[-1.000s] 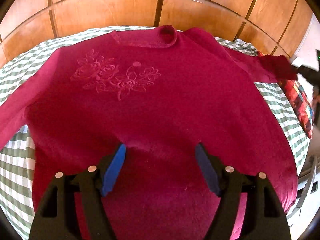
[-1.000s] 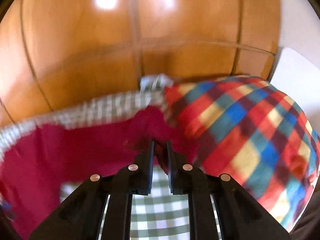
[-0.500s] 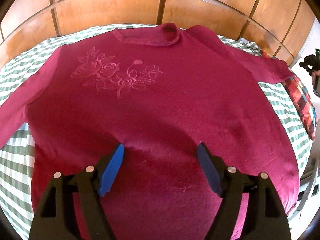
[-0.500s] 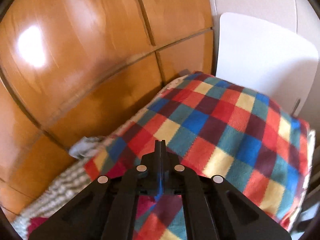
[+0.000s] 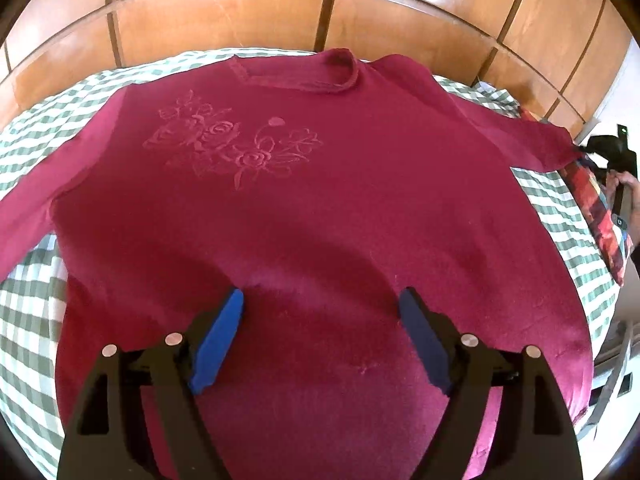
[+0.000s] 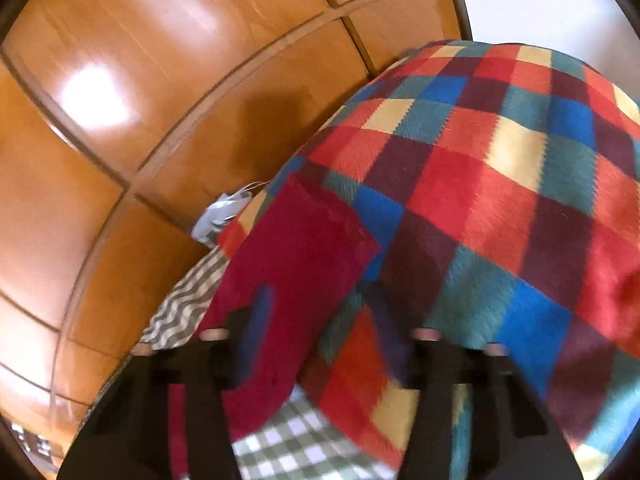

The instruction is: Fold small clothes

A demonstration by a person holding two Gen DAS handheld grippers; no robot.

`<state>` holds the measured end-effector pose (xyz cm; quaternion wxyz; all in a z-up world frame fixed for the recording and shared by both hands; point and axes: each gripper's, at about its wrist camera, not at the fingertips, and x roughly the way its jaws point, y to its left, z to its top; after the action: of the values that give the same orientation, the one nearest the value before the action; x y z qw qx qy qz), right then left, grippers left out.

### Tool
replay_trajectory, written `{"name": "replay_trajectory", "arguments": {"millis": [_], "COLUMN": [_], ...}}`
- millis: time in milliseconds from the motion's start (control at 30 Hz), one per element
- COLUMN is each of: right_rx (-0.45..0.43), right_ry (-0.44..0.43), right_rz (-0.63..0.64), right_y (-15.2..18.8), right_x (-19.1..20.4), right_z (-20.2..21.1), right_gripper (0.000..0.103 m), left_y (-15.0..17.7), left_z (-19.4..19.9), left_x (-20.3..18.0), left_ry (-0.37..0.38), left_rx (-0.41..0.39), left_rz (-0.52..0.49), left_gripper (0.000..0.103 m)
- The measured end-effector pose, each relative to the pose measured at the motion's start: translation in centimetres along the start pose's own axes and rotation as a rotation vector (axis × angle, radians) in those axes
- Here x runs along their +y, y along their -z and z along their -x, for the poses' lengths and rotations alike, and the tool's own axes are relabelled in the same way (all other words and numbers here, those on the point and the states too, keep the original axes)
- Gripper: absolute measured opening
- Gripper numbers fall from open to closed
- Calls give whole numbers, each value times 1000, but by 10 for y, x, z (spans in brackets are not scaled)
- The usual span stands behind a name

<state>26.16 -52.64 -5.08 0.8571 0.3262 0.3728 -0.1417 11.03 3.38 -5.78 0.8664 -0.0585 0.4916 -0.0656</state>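
A dark red sweater (image 5: 312, 216) with embroidered roses lies spread flat, front up, on a green-and-white checked bed cover (image 5: 28, 320). My left gripper (image 5: 320, 332) hovers open just above the sweater's lower middle, blue pads wide apart, nothing between them. In the right wrist view the sweater's sleeve end (image 6: 296, 256) lies flat across the edge of a multicoloured checked blanket (image 6: 500, 184). My right gripper (image 6: 320, 340) is open over that sleeve and blurred; its left finger overlaps the sleeve. The right gripper (image 5: 612, 152) also shows at the far right of the left wrist view, held by a hand.
Wooden panelled headboard (image 5: 320, 12) runs along the far side of the bed. The checked blanket (image 5: 600, 208) sits at the bed's right edge. A white wall (image 6: 560, 4) lies beyond it. A small grey cloth scrap (image 6: 224, 216) is wedged against the headboard.
The right gripper was shut on the sleeve a second ago, then let it go, swung over the blanket and now stands open above the laid-out sleeve. The left gripper has barely moved.
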Motion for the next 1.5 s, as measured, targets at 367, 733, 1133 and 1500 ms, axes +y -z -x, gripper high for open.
{"name": "replay_trajectory", "arguments": {"millis": [367,733,1133,1500], "right_rx": [-47,20,515,569], "right_ry": [268,7,-321,-242], "right_rz": [136,219,511,734], "right_y": [-18,78,307,356], "right_x": [5,12,54,88], "right_z": [-6,70,109,142], "right_gripper": [6,73,61,11], "left_y": [1,31,99,126], "left_z": [-5,39,93,88], "left_x": [3,36,117,108], "left_ry": [-20,-31,-121,-56], "left_rx": [23,-44,-50,-2], "left_rz": [-49,19,166,72], "left_gripper": [84,84,88,10]}}
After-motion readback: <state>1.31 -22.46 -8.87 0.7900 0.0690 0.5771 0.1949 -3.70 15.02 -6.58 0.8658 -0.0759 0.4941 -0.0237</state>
